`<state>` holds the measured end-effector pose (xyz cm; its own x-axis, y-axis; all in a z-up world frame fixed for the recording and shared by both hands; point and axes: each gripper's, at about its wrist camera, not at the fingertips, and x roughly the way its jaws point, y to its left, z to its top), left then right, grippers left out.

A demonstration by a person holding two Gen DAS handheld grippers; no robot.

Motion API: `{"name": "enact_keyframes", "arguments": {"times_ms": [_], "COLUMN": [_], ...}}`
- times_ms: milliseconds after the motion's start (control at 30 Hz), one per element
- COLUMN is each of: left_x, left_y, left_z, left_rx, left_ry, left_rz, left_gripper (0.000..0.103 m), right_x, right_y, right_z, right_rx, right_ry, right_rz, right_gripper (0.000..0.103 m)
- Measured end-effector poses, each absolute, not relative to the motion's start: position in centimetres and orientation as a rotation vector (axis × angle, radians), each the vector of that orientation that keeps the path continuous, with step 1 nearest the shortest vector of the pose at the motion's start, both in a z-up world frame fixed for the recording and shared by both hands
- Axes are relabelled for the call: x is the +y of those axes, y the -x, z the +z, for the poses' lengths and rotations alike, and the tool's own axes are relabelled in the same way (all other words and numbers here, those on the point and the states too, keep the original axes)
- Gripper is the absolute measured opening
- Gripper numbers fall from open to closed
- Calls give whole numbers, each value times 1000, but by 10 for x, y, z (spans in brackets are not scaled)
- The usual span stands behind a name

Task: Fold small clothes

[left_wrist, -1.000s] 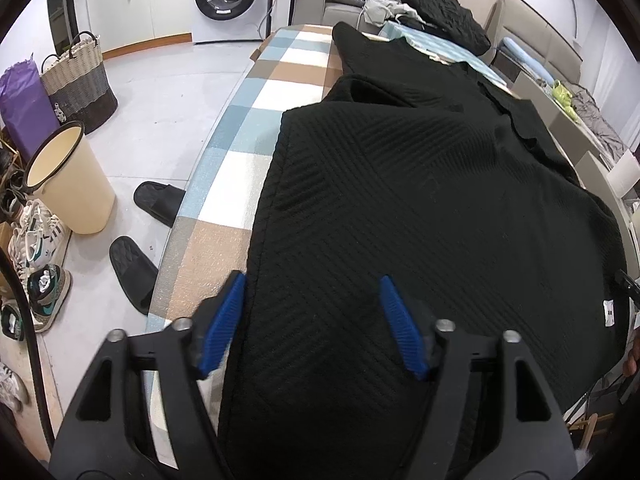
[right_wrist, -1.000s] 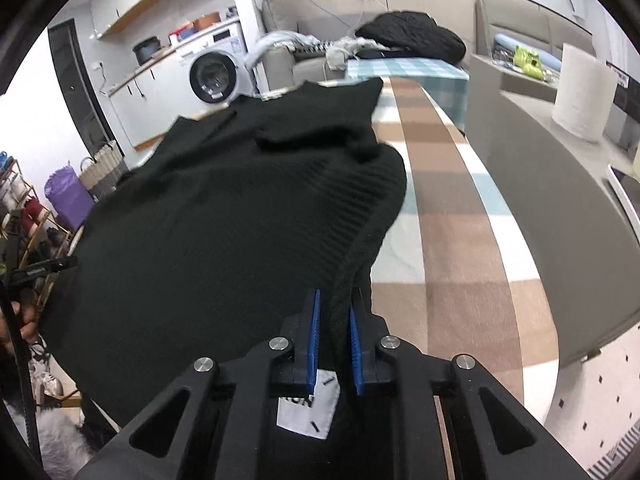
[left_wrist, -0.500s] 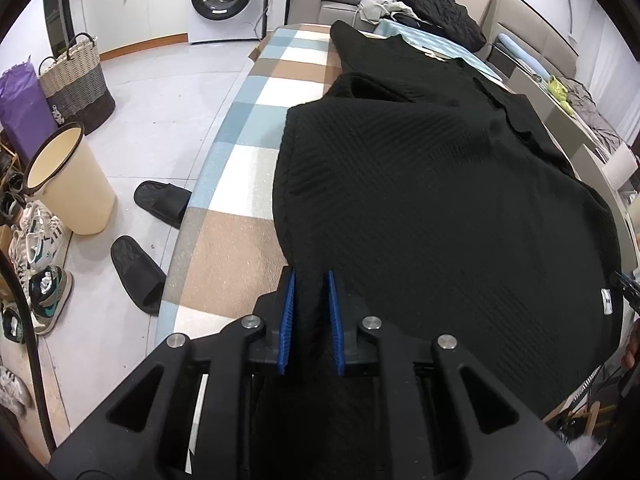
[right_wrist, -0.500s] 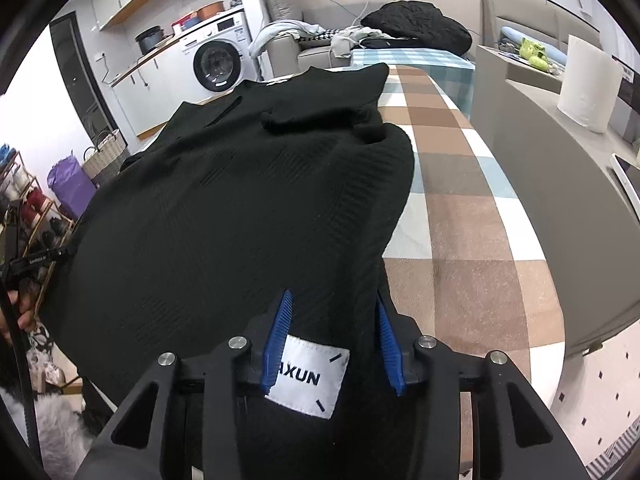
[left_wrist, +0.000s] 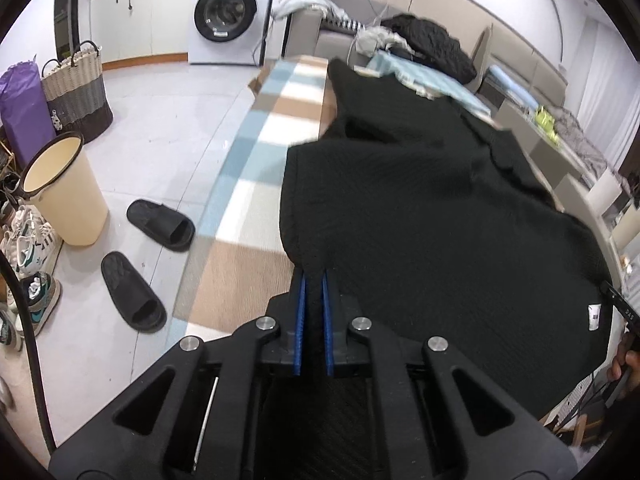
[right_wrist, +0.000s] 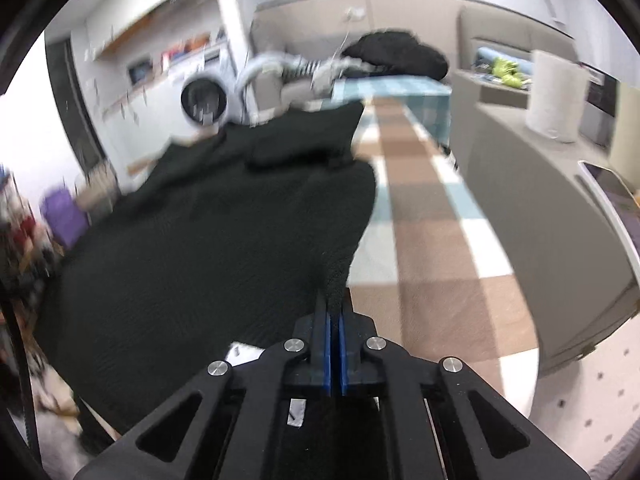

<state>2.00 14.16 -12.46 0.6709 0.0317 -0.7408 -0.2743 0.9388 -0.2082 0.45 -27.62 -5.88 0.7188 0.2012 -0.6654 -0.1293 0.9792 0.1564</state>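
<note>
A long table (left_wrist: 240,256) with a checked cloth of brown, blue and white squares stood in a room with a pale floor. A washing machine (left_wrist: 228,12) stood by the far wall, and a grey sofa (left_wrist: 332,34) piled with clothes sat behind the table.

On the floor by the table lay two black slippers (left_wrist: 160,230), a cream bin (left_wrist: 66,192), a woven basket (left_wrist: 76,92) and some sneakers (left_wrist: 30,296). A white paper roll (right_wrist: 556,96) stood on a grey counter (right_wrist: 532,184).

The black sweater (left_wrist: 440,220) lay spread over the table. The left gripper (left_wrist: 313,280) was clamped on its near left corner. The right gripper (right_wrist: 333,316) was clamped on its near right corner.

A second before, the left jaws were wide apart over the sweater. The right jaws had opened and then closed on the cloth again. The near edge was now lifted a little.
</note>
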Motion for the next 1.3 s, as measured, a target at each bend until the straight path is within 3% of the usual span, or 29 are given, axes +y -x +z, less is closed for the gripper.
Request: {"name": "enact_keyframes", "arguments": {"times_ms": [300,433,733,1033,1100,1167,1200,1233,1267,1300], "left_x": [154,159,175,184,186,189,191,192,194,195], "left_y": [-9,-18,-86,-183,-194,-199,-198,-197,-196,-196], "left_z": [-81,-69,-63,-100,-110,-119,-122,-126,-129,-133], "left_rx": [654,626,616,727,769,801,810,813,817,817], "left_ry": [375,367,383,359,371,382,391,394,395,399], "left_rz": [179,177,179,222,234,229,224,227,239,243], "left_gripper": [5,5,5,5,7,19,25,44,64,69], "right_x": [-306,-300,-282,-268,-267,-269,-272,-277,-281,-285], "right_y": [3,-14,-97,-182,-190,-191,-188,-181,-176,-172], "right_z": [-24,-9,-4,-32,-39,-44,-45,-45,-46,-48], "right_rx": [533,515,594,710,751,799,798,791,786,792], "right_ry": [-362,-346,-329,-338,-330,-302,-301,-304,-308,-314], "right_rz": [217,186,75,-24,-24,-39,-43,-50,-52,-47], "right_gripper": [2,2,3,3,10,26,43,59,62,62]}}
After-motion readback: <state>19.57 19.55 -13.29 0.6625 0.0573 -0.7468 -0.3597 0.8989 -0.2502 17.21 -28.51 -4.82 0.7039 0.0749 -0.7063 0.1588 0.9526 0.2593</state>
